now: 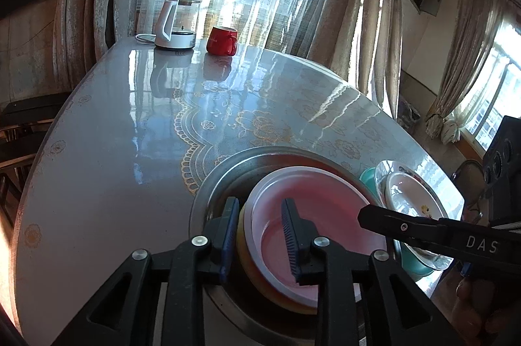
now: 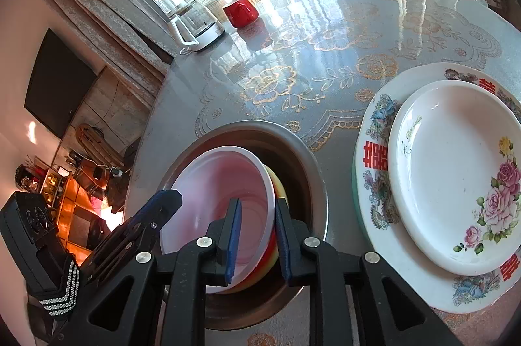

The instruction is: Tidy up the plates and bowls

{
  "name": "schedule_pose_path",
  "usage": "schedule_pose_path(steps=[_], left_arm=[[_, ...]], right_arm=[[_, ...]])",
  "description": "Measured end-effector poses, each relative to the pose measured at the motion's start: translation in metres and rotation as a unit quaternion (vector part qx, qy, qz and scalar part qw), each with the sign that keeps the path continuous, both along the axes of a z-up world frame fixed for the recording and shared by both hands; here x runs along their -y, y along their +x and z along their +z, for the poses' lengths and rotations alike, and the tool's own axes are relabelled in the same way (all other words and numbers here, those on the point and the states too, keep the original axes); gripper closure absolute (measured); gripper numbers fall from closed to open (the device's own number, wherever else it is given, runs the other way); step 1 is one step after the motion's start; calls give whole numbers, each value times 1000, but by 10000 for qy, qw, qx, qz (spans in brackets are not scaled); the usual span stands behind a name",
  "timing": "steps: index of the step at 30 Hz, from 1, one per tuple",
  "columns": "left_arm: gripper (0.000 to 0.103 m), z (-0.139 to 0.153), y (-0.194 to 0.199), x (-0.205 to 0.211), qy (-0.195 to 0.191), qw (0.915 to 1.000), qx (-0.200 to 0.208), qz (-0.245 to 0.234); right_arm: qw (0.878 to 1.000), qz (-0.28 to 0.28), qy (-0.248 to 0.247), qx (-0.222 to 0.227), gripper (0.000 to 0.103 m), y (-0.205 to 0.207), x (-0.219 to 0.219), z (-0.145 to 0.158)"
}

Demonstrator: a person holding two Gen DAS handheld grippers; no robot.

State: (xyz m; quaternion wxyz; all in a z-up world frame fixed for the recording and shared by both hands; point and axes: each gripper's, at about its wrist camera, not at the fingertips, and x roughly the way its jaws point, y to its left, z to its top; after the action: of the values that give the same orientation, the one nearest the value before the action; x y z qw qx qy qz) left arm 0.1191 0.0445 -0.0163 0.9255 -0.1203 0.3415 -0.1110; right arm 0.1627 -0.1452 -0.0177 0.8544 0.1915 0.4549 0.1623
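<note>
Both grippers straddle the pink bowl's (image 2: 224, 193) rim inside the steel basin (image 2: 306, 170): left (image 1: 260, 235) slack, right (image 2: 257, 235) pinching (plates (image 2: 456, 170) close right); table (image 1: 114, 124) beyond lies open.

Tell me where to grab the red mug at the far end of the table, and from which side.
Take the red mug by its handle, which sticks out on the right in the left wrist view; come from that side. The kettle blocks the other.

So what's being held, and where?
Both straddle the rim of the stacked bowls. The left gripper is open, holding nothing; whether the right gripper pinches cannot be told.
</note>
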Motion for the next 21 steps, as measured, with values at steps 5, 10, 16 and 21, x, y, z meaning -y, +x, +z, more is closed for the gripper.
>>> schedule_pose_path(steps=[5,10,16,21], left_arm=[[42,12,-13,-10,-187,9991,313,194],[32,21,-20,-22,-278,9973,462,489],[17,17,-25,-33,-397,9960,367,718],[5,9,-32,-44,-477,9947,208,882]], right_arm=[[9993,-171,93,328,72,-8,11,8],[9979,-402,228,449,72,-16,27,14],[9974,-514,249,439,67,-25,35,18],[9973,-501,319,423,62,-35,37,20]])
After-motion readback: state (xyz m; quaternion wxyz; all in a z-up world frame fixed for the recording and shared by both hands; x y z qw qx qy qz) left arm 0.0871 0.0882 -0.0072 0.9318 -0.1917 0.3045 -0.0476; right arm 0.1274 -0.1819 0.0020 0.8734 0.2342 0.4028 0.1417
